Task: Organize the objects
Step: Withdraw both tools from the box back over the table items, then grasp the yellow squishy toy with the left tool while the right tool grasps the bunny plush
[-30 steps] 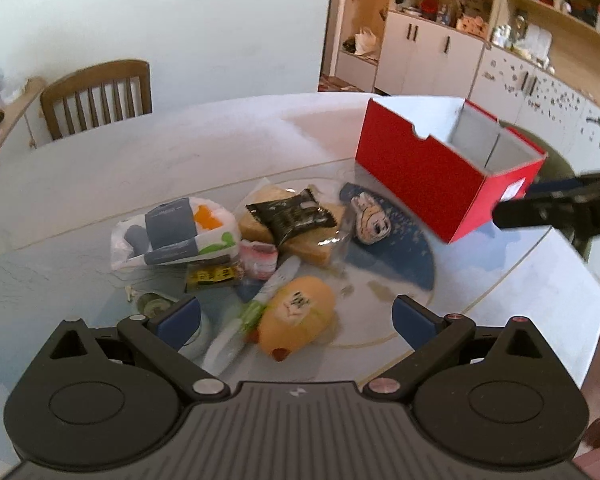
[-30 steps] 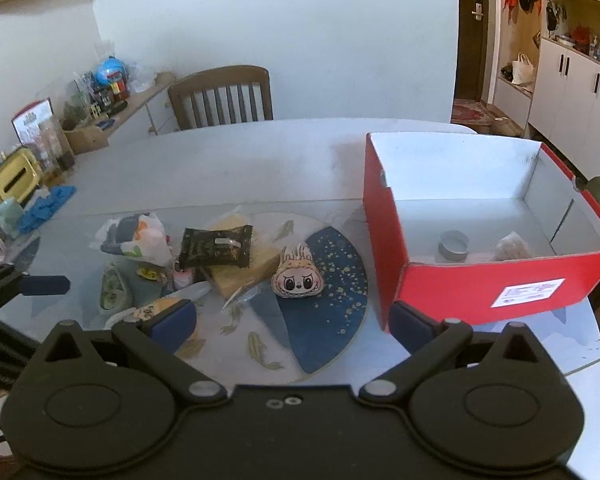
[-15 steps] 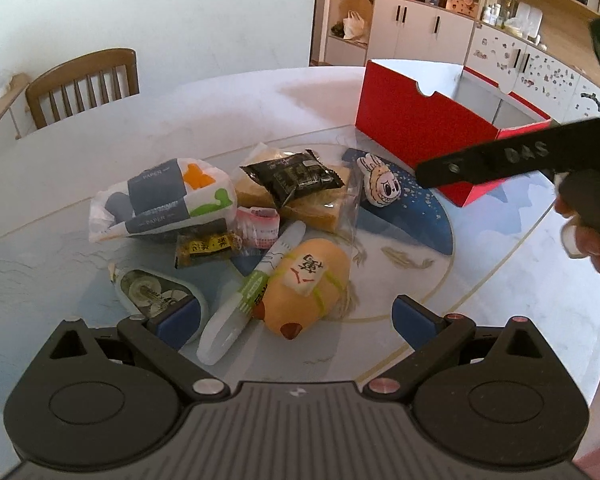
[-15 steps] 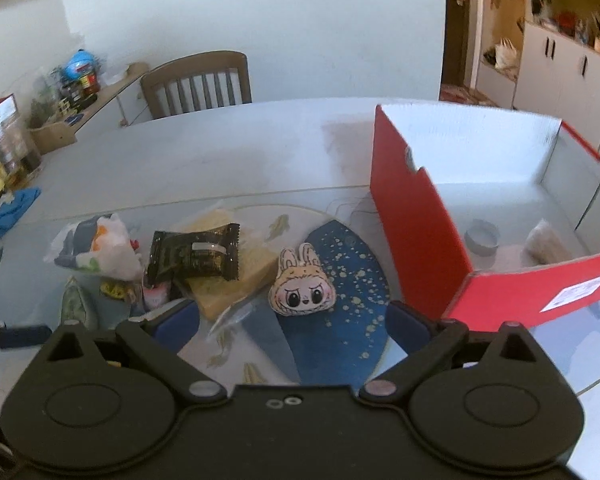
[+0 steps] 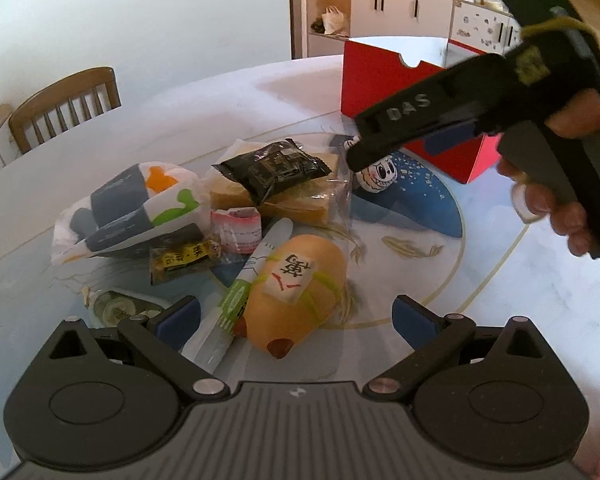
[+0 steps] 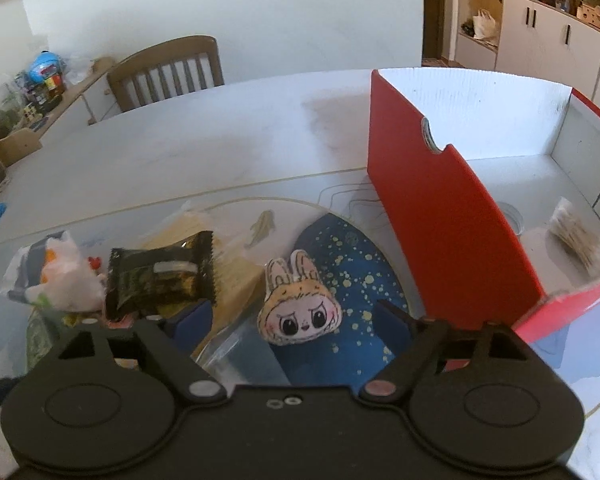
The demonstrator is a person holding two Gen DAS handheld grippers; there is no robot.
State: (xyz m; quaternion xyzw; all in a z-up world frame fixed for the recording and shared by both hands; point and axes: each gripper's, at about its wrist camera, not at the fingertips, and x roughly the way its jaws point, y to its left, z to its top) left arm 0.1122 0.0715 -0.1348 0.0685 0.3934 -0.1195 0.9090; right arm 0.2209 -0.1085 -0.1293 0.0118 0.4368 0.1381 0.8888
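Down on the glass-topped table (image 6: 220, 152), between the closing fingers of the right gripper (image 6: 292, 322): a flat, soft bunny-eared doll face (image 6: 298, 304), cream with pink blush and big glossy eyes, lying on a dark blue speckled patch, pads not yet pressing it. Alongside, a crinkly black foil packet (image 6: 158, 276) and a rigid red cardboard box (image 6: 452, 216). Left gripper (image 5: 296, 316) spread wide, empty, over a smooth orange plush (image 5: 300, 284).
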